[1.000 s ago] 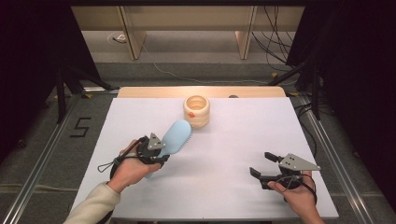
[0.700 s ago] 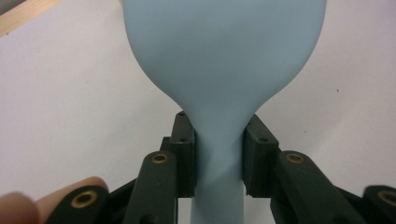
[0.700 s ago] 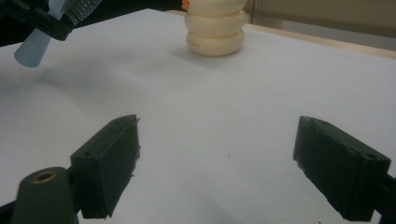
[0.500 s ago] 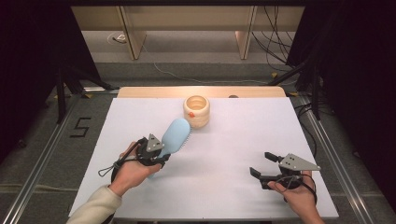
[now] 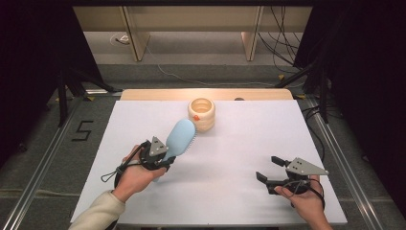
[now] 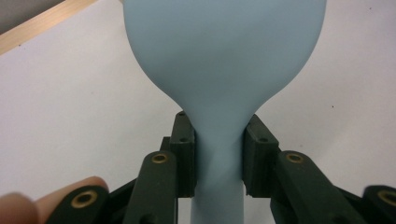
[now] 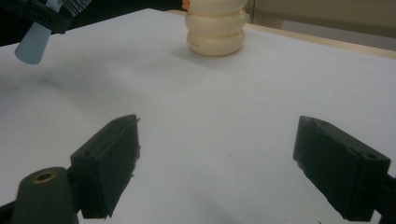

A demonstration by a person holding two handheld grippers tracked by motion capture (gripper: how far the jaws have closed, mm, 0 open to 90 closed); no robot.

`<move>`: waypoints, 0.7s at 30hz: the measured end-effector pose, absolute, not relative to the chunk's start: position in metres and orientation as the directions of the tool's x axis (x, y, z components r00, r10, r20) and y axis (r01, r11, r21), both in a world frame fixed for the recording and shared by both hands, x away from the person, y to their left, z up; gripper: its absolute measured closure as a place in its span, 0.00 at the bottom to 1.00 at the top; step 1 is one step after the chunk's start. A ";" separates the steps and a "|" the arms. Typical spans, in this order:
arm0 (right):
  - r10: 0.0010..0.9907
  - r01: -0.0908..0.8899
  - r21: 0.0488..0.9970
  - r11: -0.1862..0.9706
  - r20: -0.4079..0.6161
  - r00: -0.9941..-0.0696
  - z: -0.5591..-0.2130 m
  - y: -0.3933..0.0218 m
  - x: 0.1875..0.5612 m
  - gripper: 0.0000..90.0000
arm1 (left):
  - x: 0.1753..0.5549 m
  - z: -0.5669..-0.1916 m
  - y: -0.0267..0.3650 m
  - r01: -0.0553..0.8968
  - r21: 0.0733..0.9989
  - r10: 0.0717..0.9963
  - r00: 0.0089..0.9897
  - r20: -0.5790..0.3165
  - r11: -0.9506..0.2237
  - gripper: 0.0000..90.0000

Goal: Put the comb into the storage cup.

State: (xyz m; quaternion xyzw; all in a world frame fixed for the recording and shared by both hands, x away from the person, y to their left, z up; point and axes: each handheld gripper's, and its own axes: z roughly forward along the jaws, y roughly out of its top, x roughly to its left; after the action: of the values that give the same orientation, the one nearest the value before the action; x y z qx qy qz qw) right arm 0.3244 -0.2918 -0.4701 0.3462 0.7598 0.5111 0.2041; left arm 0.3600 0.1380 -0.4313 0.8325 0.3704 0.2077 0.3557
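A light blue brush with a wide oval head is held above the white table, its head pointing up and right towards a cream ribbed holder. My left gripper is shut on the brush's narrow handle, with a black pad pressing on each side. The brush's bristles face right, close to the holder's base. My right gripper rests near the front right of the table, open, with bare table between its jaws. From the right gripper view the cream holder stands far ahead, and the brush's handle end hangs at top left.
The white table top ends in a wooden strip at the back. A small orange mark sits on the holder's left side. Cables lie on the floor behind and to the right. A "5" is marked on the floor at left.
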 end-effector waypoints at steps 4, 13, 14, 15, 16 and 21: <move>0.736 0.319 0.918 0.237 0.045 -0.676 -0.470 -0.292 0.324 0.17 | 0.360 -0.430 0.138 0.462 0.758 0.768 0.635 0.078 -0.460 0.77; 0.736 0.318 0.918 0.235 0.045 -0.676 -0.470 -0.292 0.324 0.17 | 0.358 -0.428 0.136 0.446 0.779 0.771 0.632 0.076 -0.442 0.77; 0.736 0.318 0.918 0.235 0.045 -0.676 -0.470 -0.292 0.324 0.17 | 0.358 -0.428 0.136 0.444 0.781 0.772 0.631 0.076 -0.440 0.77; 0.736 0.318 0.918 0.235 0.046 -0.676 -0.470 -0.292 0.324 0.17 | 0.358 -0.427 0.136 0.442 0.782 0.771 0.632 0.075 -0.439 0.77; 0.736 0.318 0.918 0.235 0.046 -0.676 -0.470 -0.292 0.324 0.17 | 0.358 -0.427 0.136 0.442 0.782 0.771 0.632 0.075 -0.439 0.77; 0.734 0.319 0.920 0.228 0.053 -0.677 -0.470 -0.292 0.325 0.17 | 0.357 -0.427 0.134 0.431 0.790 0.767 0.637 0.075 -0.436 0.77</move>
State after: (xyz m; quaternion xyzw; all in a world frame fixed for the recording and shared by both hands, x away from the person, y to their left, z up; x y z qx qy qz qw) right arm 0.3247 -0.2924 -0.4699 0.3477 0.7572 0.5148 0.2017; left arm 0.3571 0.1339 -0.4269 0.8187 0.3659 0.2182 0.3850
